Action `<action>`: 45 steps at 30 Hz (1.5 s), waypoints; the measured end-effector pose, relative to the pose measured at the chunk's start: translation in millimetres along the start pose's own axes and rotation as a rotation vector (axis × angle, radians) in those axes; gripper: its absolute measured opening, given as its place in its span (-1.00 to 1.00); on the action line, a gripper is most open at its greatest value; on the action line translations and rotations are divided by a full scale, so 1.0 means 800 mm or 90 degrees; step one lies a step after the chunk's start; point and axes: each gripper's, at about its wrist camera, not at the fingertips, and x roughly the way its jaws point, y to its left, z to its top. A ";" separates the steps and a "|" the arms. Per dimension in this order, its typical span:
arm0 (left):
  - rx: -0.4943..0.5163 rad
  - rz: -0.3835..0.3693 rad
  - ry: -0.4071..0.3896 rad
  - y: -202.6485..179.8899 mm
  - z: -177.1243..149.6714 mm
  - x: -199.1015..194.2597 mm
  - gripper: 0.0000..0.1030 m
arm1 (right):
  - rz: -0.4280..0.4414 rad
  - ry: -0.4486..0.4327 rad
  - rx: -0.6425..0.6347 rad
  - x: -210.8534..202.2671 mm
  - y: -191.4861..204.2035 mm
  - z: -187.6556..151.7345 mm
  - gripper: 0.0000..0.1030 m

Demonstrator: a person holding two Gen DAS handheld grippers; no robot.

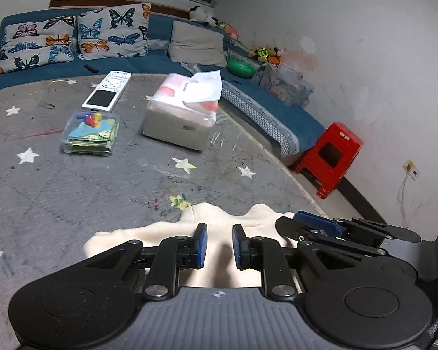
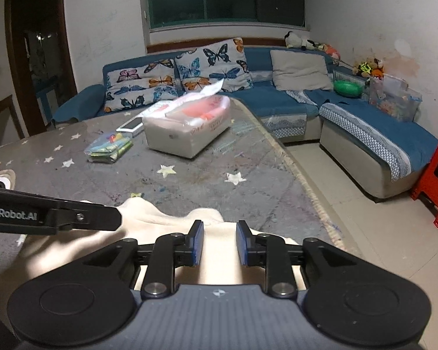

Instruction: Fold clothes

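Note:
A cream garment (image 1: 166,236) lies bunched on the grey star-patterned table cover (image 1: 73,192), at the near edge. My left gripper (image 1: 219,245) hovers just over it, open, its blue pads (image 1: 202,243) apart with only cloth showing below the gap. My right gripper (image 1: 292,223) reaches in from the right, its tip over the garment's right end. In the right wrist view the garment (image 2: 172,227) spreads under my right gripper (image 2: 219,242), which is open too. The left gripper (image 2: 114,218) comes in from the left, its tip over a raised fold.
Further back on the table stand a tissue box (image 1: 181,116), a clear plastic box of toys (image 1: 90,132) and a white remote (image 1: 106,93). The table's right edge (image 2: 306,180) drops to tiled floor. A blue sofa (image 2: 365,128) and a red stool (image 1: 330,154) stand beyond.

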 end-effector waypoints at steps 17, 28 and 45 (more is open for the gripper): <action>0.001 0.010 0.007 -0.002 0.001 0.014 -0.59 | 0.004 -0.009 -0.013 -0.009 0.003 0.000 -0.36; 0.035 0.017 -0.007 -0.015 -0.018 -0.024 -0.57 | 0.033 -0.010 -0.034 -0.062 0.022 -0.024 -0.21; 0.080 0.036 -0.027 -0.002 -0.101 -0.104 -0.57 | 0.051 -0.007 -0.067 -0.127 0.064 -0.091 -0.15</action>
